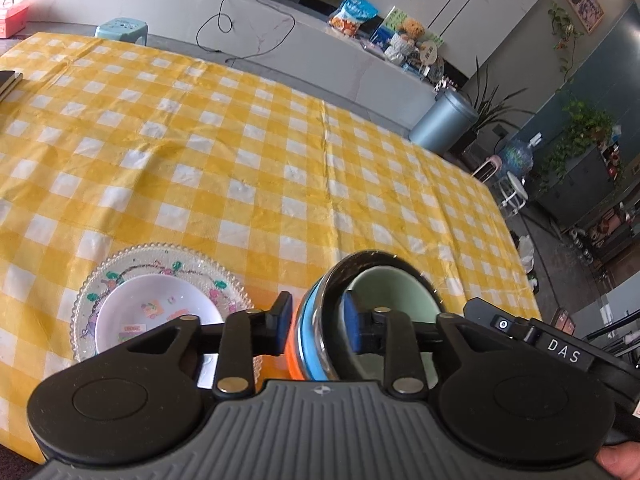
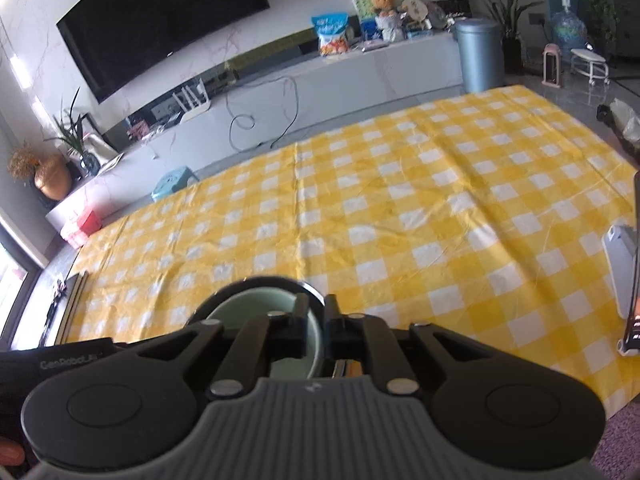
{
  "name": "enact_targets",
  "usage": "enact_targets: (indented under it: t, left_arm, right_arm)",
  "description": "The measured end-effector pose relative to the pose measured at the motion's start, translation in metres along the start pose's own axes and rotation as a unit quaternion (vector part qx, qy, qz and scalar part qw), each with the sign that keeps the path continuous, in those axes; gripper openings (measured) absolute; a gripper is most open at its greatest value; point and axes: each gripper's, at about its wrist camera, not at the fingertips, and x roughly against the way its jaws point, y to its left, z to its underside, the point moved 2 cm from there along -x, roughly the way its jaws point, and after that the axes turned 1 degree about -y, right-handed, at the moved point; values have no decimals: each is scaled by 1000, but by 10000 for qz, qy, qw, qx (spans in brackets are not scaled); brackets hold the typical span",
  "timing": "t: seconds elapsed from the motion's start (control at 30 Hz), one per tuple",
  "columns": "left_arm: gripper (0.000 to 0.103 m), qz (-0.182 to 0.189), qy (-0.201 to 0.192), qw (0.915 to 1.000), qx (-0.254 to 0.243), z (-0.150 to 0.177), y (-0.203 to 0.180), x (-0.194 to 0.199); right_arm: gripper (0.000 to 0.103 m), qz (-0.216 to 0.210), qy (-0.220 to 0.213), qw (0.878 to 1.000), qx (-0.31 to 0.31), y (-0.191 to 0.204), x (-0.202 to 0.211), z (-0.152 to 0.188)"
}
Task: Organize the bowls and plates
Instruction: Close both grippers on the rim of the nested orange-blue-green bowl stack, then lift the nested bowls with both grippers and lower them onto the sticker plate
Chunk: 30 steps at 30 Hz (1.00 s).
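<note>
A stack of nested bowls (image 1: 320, 320) sits near the table's front edge: orange and blue outer bowls, a black-rimmed one, and a pale green bowl (image 1: 392, 292) innermost. My left gripper (image 1: 316, 316) straddles the stack's left wall, one pad outside and one inside, with gaps showing. My right gripper (image 2: 314, 312) is shut on the stack's right rim (image 2: 312, 292); the green bowl's inside (image 2: 256, 308) shows beside it. To the left, a clear beaded glass plate (image 1: 120, 268) holds a white bowl (image 1: 160, 304) with floral print.
The table wears a yellow-and-white checked cloth (image 1: 280, 152). A dark book (image 1: 8, 80) lies at the far left edge. A white device (image 2: 624, 272) stands at the right edge. A TV bench, bin and stools stand beyond the table.
</note>
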Motion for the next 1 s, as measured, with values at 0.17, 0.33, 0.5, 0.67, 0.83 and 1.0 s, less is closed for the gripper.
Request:
enact_targets:
  t: [0.17, 0.33, 0.5, 0.67, 0.83, 1.0]
  left_arm:
    - [68, 179, -115, 9997, 130, -1, -1, -2]
    - [71, 263, 67, 9985, 472, 4, 7, -15]
    - [71, 333, 181, 9962, 789, 13, 17, -30]
    - [71, 418, 330, 9931, 1042, 19, 24, -44]
    - [71, 427, 498, 9912, 1151, 23, 27, -56]
    - [71, 390, 618, 9901, 1195, 27, 27, -62]
  right_arm:
    - [42, 72, 178, 9994, -292, -10, -9, 0]
    - [50, -177, 626, 9945, -821, -24, -25, 9]
    - [58, -411, 1008, 9867, -1207, -32, -43, 20]
    - [60, -733, 1340, 9720, -1784, -45, -60, 31]
    - [59, -881, 1444, 9632, -2087, -50, -69, 36]
    - [56, -891, 1444, 9641, -2044, -49, -73, 33]
